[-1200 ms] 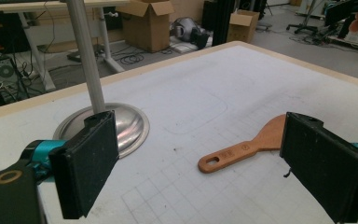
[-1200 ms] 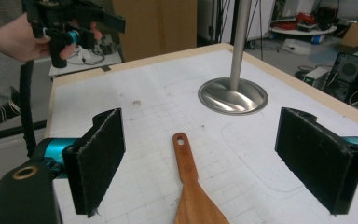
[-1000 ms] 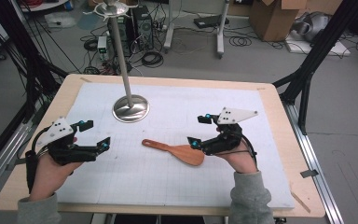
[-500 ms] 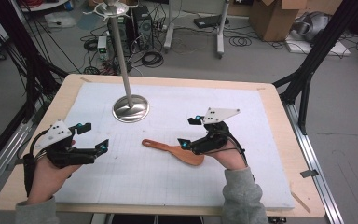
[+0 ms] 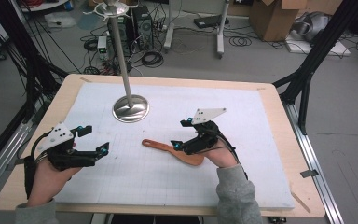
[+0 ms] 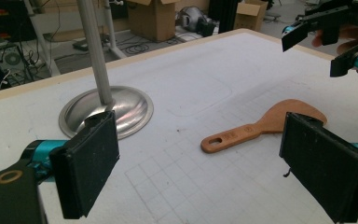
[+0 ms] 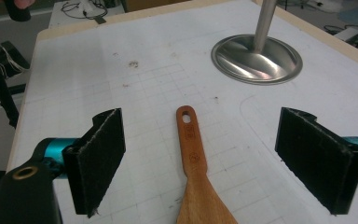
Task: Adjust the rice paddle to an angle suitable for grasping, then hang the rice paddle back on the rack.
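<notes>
Right fingers: spread wide on the right gripper (image 5: 182, 134), holding nothing; in the right gripper view the two black pads (image 7: 98, 158) stand on either side of the wooden spatula (image 7: 196, 172), clear of it.
Left fingers: also wide apart on the left gripper (image 5: 93, 138), holding nothing, above bare mat.
Spatula place: flat on the white gridded mat (image 5: 242, 112), near the middle of the desk (image 5: 279, 135), just under the right gripper and well apart from the left one.
Spatula axis: long axis runs roughly left to right across the desk in the high view, slightly slanted.
Spatula direction: handle with its hanging hole points toward the left gripper; broad blade lies below the right hand (image 5: 221, 156).
Stand: a metal pole on a round shiny base (image 5: 130, 108), beyond the spatula, apart from it.
</notes>
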Tool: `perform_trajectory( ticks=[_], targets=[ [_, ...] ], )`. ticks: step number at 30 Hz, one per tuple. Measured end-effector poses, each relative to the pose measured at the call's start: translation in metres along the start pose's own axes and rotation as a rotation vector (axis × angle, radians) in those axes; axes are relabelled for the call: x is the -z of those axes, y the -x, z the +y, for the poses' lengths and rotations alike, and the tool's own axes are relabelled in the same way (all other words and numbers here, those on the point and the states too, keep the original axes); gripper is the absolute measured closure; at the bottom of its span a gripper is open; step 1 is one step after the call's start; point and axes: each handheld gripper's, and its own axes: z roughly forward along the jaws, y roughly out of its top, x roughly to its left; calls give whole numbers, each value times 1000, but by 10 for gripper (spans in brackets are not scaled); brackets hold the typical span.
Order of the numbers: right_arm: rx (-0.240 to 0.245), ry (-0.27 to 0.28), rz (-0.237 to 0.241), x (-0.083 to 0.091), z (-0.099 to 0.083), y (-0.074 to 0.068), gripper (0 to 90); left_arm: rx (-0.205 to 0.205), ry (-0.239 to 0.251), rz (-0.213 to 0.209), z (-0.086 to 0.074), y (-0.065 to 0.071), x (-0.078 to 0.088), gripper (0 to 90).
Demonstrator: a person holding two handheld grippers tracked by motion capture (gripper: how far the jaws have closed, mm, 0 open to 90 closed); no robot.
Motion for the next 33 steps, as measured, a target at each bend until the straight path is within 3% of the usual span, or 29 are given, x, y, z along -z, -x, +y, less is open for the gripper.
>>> perform_trajectory(
  ticks=[15,33],
  targets=[
    [-20,-63,28,-30,-4,5,150,9,-7,12,-4,-1,8,121],
    [-20,-118,19,-45,-7,8,150,10,-17,17,-6,2,11,122]
  ],
)
